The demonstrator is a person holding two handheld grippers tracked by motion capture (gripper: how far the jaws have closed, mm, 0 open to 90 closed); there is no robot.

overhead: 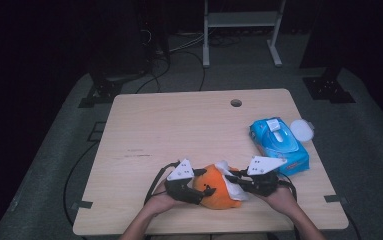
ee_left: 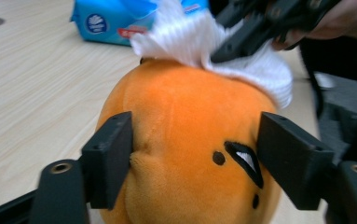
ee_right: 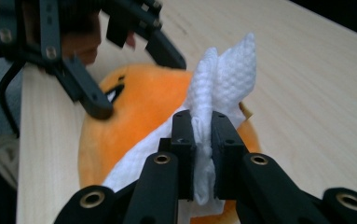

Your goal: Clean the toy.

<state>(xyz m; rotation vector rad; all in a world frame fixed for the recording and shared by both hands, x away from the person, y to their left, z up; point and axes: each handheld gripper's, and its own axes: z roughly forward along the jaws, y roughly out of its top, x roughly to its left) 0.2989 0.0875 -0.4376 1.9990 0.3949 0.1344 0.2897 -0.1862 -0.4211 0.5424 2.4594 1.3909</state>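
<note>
2 tools flank the orange plush (overhead: pixel 218 189): left (ee_left: pixel 195 158) clasps it, right (ee_right: pixel 203 140) pinches wipe (ee_right: pixel 223 79) (atop it).

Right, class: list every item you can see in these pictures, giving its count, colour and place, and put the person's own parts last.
plush toy: one, orange with a small black face, near edge of the table, between the two grippers.
wet wipe: one, white, lying on the plush toy.
wipes pack: one, blue, right part of the table, its white lid flipped open.
table: one, light wood, with a round hole near its far edge.
metal frame: one, white, on the floor beyond the table.
left gripper: one, black, its jaws against the sides of the plush toy.
right gripper: one, black, shut on the wet wipe.
hands: two, at the near edge, each holding a gripper.
</note>
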